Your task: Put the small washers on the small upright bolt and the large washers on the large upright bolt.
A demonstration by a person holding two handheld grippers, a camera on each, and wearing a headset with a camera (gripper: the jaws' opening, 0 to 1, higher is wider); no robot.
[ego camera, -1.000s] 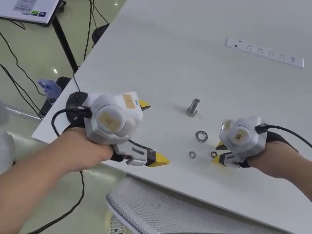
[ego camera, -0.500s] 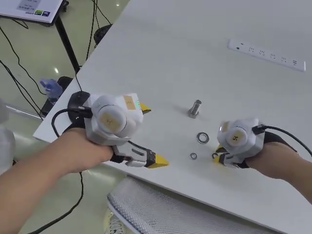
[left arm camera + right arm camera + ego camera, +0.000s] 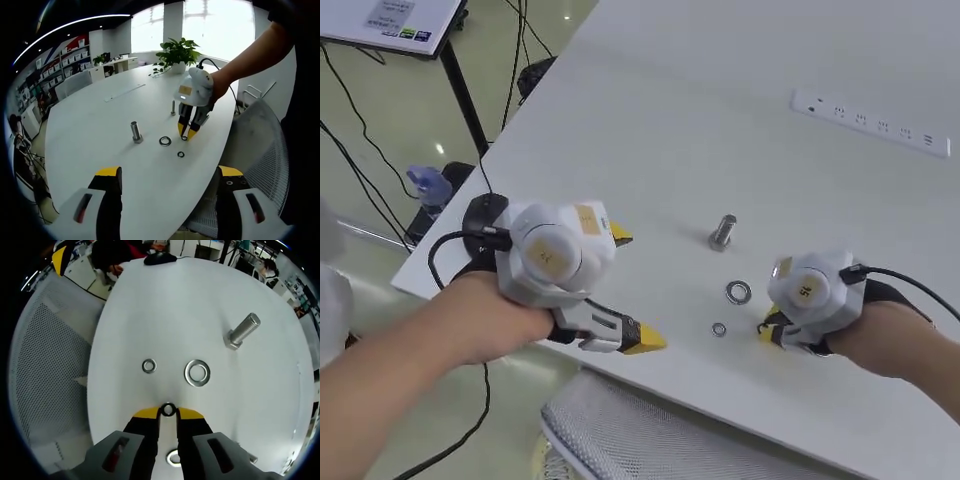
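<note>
Yellow-tipped right tongs [image 3: 168, 412] are pinching a small silver metal washer [image 3: 168, 409] by its rim, tips drawn narrow, low over the white counter [image 3: 165, 305]. Whether the ring is clear of the surface is too fine to tell. You are holding the left tongs [image 3: 169, 171] spread wide with nothing between them, near the counter's edge.

The small upright steel bolt [image 3: 173, 107], where this washer belongs, is standing just beside your right tongs. In the left gripper view it is on their far side, with its long axis pointing straight up from the counter. That makes the right tongs much the nearer pair. The move is probably a short carry across, with the ring kept flat and its hole centred over the bolt's tip.

The large upright silver bolt [image 3: 242, 331] is standing farther off, ahead and right of the right tongs. A large flat silver washer [image 3: 197, 373] and a second small silver washer [image 3: 148, 365] are lying between, apart from each other.
</note>
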